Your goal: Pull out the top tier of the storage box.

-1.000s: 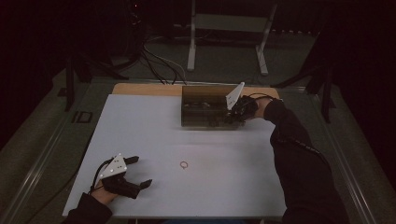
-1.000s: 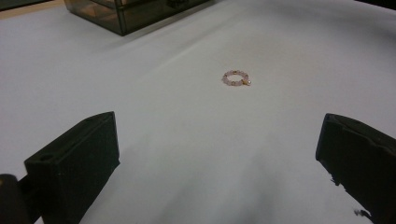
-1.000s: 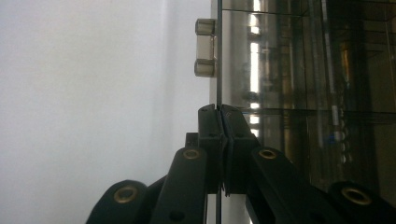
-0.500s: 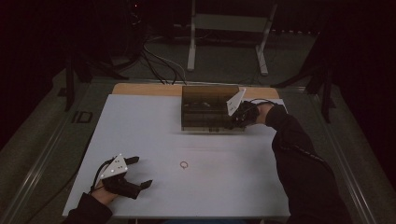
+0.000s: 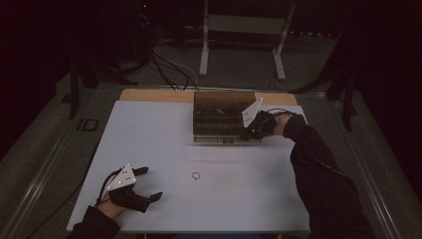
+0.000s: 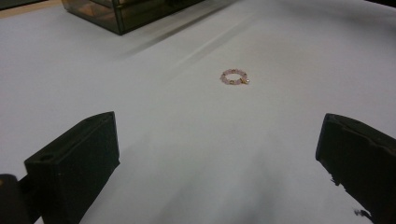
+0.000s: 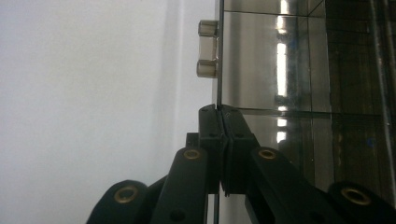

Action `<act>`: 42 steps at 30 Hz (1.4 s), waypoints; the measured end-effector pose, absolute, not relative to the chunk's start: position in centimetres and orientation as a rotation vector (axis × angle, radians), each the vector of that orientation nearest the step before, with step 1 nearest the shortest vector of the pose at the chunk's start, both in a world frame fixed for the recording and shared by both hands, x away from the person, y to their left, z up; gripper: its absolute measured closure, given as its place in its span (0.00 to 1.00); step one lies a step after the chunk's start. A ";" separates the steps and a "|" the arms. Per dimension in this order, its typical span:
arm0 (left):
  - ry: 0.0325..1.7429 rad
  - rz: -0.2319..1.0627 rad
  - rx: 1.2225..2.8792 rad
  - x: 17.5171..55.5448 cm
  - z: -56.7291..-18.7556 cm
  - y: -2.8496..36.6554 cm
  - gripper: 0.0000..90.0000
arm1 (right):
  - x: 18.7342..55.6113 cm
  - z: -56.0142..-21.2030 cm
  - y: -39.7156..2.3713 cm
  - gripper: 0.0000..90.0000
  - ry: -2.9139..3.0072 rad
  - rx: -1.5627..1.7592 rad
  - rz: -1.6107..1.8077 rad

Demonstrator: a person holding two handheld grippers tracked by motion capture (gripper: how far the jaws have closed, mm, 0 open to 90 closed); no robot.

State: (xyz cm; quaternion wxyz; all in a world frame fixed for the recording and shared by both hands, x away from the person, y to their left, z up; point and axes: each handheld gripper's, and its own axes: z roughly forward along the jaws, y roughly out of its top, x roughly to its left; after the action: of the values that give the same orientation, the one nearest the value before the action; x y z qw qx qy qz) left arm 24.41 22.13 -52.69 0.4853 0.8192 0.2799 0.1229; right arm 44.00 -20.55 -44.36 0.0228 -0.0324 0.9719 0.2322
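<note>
A dark smoked see-through box (image 5: 219, 112) stands at the back middle of the white table (image 5: 149, 129). My right gripper (image 5: 247, 134) is at the box's front right corner. In the right gripper view its jaws (image 7: 219, 112) are shut on the thin edge of a clear panel of the box (image 7: 289, 60), just below a small knobbed handle (image 7: 208, 49). A small pink bead bracelet (image 5: 196, 175) lies flat on the table, in the left gripper view (image 6: 234, 77) ahead of the jaws. My left gripper (image 5: 152, 183) rests near the front left, open and with nothing in it (image 6: 218, 123).
A wooden strip (image 5: 149, 94) runs along the table's far edge. Cables (image 5: 169, 64) and a metal stand (image 5: 244, 45) are on the dark floor behind. The box's near corner (image 6: 121, 14) is far ahead in the left gripper view.
My right hand has shifted slightly at the box's front right corner, still shut. The left gripper and the bracelet have not moved.
</note>
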 end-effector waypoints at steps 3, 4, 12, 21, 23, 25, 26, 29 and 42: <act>0.680 0.300 1.994 24.4 -52.7 22.1 0.01 | 43.9 -44.4 -20.5 0.99 3.002 -0.112 0.716; 0.680 0.301 1.994 24.4 -52.7 22.1 0.01 | 43.9 -44.4 -20.5 0.99 3.003 -0.111 0.711; 0.681 0.302 2.002 24.4 -52.7 22.1 0.01 | 43.8 -44.6 -20.7 0.99 2.992 -0.091 0.736; 0.681 0.300 1.998 24.4 -52.7 22.1 0.01 | 43.7 -43.9 -21.2 0.90 2.962 0.009 0.812; 0.682 0.300 1.999 24.4 -52.7 22.1 0.01 | 43.7 -43.5 -21.6 0.89 2.940 0.045 0.846; 0.682 0.299 1.995 24.4 -52.7 22.1 0.01 | 43.6 -43.1 -22.0 0.88 2.911 0.097 0.903; 0.683 0.299 1.994 24.4 -52.7 22.1 0.01 | 43.6 -42.9 -22.2 0.87 2.900 0.126 0.937; 0.685 0.295 1.996 24.5 -52.7 22.2 0.01 | 43.2 -42.5 -22.6 0.83 2.874 0.209 1.000; 0.689 0.293 1.990 24.5 -52.6 22.2 0.01 | 41.0 -42.8 -23.5 0.74 2.750 0.400 1.110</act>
State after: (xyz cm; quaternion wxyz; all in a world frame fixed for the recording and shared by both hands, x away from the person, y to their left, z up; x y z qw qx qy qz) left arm 24.47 22.20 -52.64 0.4861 0.8180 0.2830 0.1206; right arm 41.03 -23.49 -42.78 0.0745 0.1333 0.9164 0.3699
